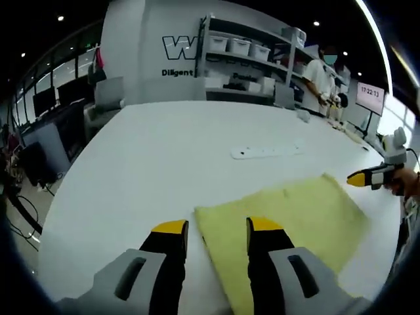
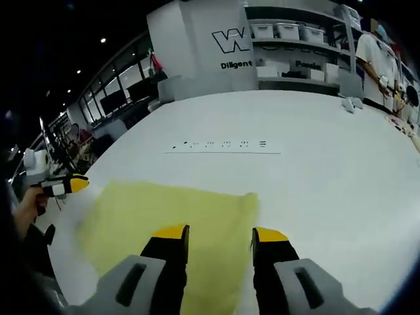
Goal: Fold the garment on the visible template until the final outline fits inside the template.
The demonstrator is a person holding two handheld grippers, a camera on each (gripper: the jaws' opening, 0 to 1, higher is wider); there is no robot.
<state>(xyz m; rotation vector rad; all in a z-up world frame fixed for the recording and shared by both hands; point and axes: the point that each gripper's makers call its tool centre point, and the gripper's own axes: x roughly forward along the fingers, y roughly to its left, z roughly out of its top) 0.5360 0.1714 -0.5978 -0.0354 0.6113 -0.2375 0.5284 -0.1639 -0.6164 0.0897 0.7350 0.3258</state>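
Yellow garment flat on table

The flat rectangular yellow cloth garment lies on the wide white bench, under and ahead of the left tool. Beyond it lies a long white strip, perhaps a socket bar. The right tool hangs over the garment's opposite edge.

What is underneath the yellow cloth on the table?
The flat yellow fabric garment lies directly on the white table; bare tabletop shows all around it. Whether a template sits beneath cannot be seen, as the cloth covers that patch.
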